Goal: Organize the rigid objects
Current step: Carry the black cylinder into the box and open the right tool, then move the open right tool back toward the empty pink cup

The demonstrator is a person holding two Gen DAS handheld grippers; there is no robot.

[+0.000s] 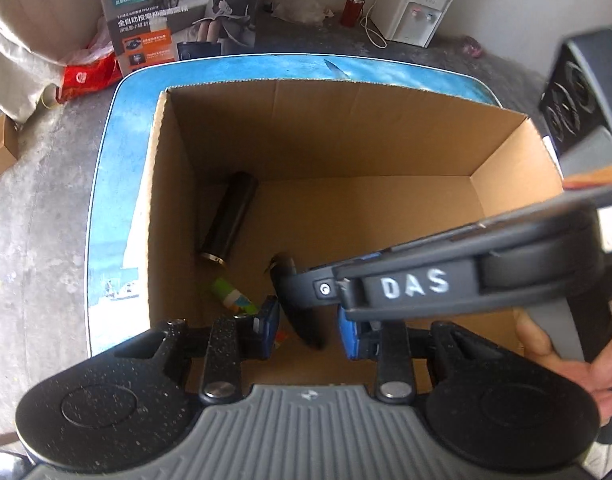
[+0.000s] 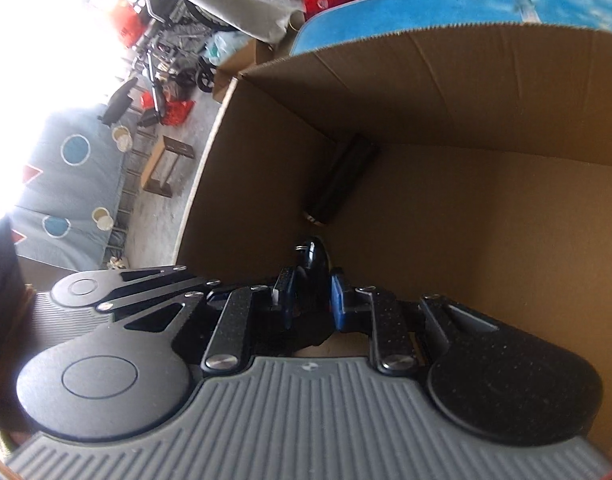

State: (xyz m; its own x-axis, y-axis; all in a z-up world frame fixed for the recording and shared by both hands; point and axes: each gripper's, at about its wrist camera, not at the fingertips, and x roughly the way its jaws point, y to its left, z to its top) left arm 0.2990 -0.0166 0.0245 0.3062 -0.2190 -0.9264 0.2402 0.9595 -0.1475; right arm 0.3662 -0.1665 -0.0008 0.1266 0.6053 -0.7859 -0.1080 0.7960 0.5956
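In the cardboard box (image 1: 346, 140), a black cylinder (image 1: 230, 220) lies at ten o'clock, a green bottle (image 1: 230, 294) at eight. The left hand-held gripper (image 1: 308, 330) is spread, holding nothing. The right hand-held gripper (image 2: 312, 298) pinches a glossy black object (image 2: 314, 260) over the box floor.

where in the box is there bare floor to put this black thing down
Bare floor: the box floor's right half, from the black cylinder across to the right wall. Crowded: the near-left corner, where the cylinder and green bottle lie beside the left fingers.
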